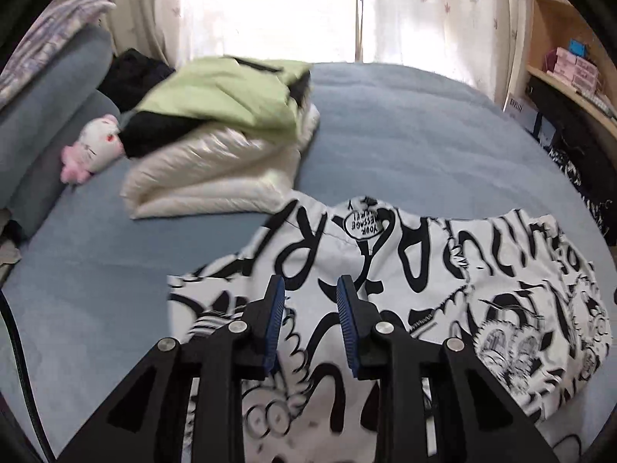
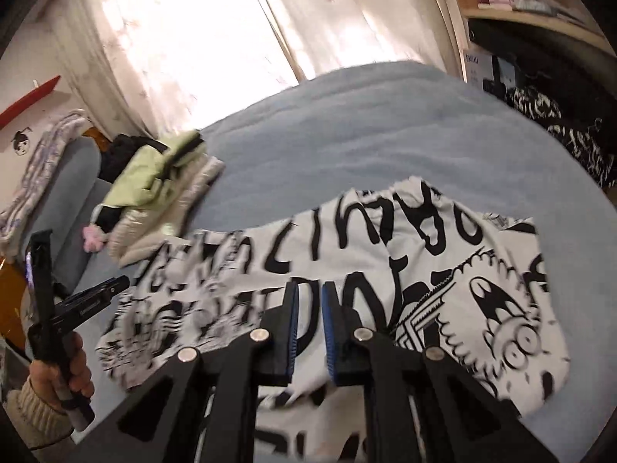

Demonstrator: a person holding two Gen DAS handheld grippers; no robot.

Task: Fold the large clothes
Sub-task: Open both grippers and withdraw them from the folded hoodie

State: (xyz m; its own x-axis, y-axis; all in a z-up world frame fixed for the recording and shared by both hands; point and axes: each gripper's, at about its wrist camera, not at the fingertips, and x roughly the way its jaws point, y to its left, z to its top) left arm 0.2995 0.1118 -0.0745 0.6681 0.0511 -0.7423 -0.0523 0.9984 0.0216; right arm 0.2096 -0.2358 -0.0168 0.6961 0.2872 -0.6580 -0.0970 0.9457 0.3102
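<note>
A white garment with black graffiti print point(image 1: 385, 270) point(image 2: 347, 262) lies folded and flat on the blue bed point(image 1: 405, 135) point(image 2: 347, 123). My left gripper point(image 1: 310, 287) hovers above its near part, jaws apart with a plain gap and nothing between the blue pads. It shows again at the left of the right wrist view, the left gripper point(image 2: 115, 285) held by a hand point(image 2: 77, 362) in a cream knit sleeve. My right gripper point(image 2: 310, 291) hangs over the garment's middle with only a narrow gap between its pads. No cloth is pinched there.
A stack of folded clothes point(image 1: 223, 123) point(image 2: 154, 189), green jacket on a cream puffy one, lies at the back left beside a pink-and-white plush toy point(image 1: 92, 150). Blue pillows point(image 1: 50, 115) stand at the left. Shelves point(image 1: 570, 73) and another printed cloth point(image 2: 559, 131) lie right of the bed.
</note>
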